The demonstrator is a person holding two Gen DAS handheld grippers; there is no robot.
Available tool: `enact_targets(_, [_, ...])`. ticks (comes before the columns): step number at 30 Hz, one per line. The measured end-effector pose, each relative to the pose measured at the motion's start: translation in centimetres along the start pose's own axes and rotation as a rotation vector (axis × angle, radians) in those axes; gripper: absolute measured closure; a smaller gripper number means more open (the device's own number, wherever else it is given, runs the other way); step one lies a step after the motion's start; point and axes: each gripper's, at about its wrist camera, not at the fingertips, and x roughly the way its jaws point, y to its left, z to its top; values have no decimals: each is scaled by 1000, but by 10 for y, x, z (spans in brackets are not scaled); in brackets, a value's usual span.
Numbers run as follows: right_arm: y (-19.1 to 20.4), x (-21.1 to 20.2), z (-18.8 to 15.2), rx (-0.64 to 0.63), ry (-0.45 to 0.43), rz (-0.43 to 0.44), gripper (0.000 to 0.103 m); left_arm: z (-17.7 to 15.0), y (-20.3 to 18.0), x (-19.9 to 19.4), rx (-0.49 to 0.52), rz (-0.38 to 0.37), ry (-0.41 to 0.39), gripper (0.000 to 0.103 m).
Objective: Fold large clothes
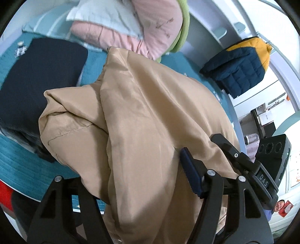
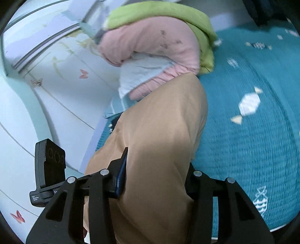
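Observation:
A large tan garment [image 1: 142, 116] hangs bunched over a teal bedspread [image 1: 18, 165]. In the left wrist view my left gripper [image 1: 135, 180] has the cloth draped between its fingers; its right fingertip [image 1: 189, 169] shows, the left one is hidden under fabric. The right gripper also appears there [image 1: 243, 159], gripping the same cloth. In the right wrist view the tan garment [image 2: 159, 140] fills the space between my right gripper's [image 2: 155, 172] fingers; the left pad [image 2: 121, 172] presses against it.
A folded dark navy garment [image 1: 37, 86] lies on the bed at left. A pink quilt [image 1: 131, 28] with a green blanket [image 2: 159, 16] is piled at the head. A navy-and-yellow puffer jacket [image 1: 241, 67] hangs at right. A white wall [image 2: 46, 84] borders the bed.

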Motion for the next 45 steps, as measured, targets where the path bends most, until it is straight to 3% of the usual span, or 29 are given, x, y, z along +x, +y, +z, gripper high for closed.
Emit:
enact_targets(9, [79, 20, 30, -159, -11, 73, 61, 27, 12, -66, -16, 28, -153, 36])
enact_targets(18, [158, 80, 45, -267, 45, 141, 61, 51, 67, -132, -73, 107, -275, 36])
enact_targets(23, [181, 125, 51, -269, 87, 162, 61, 71, 107, -144, -104, 150, -295, 36])
enact_targets(34, [180, 227, 49, -242, 131, 142, 58, 119, 193, -115, -140, 246, -265, 36])
enact_targets(37, [156, 259, 30, -207, 186, 78, 53, 125, 221, -85, -161, 293, -207, 34])
enact_targets(40, [129, 289, 4, -193, 326, -47, 45, 118, 251, -50, -205, 383, -103, 34])
enact_targets(42, [119, 286, -6, -202, 340, -30, 42, 107, 261, -38, -208, 399, -63, 29])
enact_targets(43, [118, 281, -9, -214, 331, -27, 41, 99, 265, -37, -208, 406, -61, 22])
enact_targets(45, [118, 265, -10, -252, 309, -38, 41, 88, 265, -43, -203, 437, -89, 19])
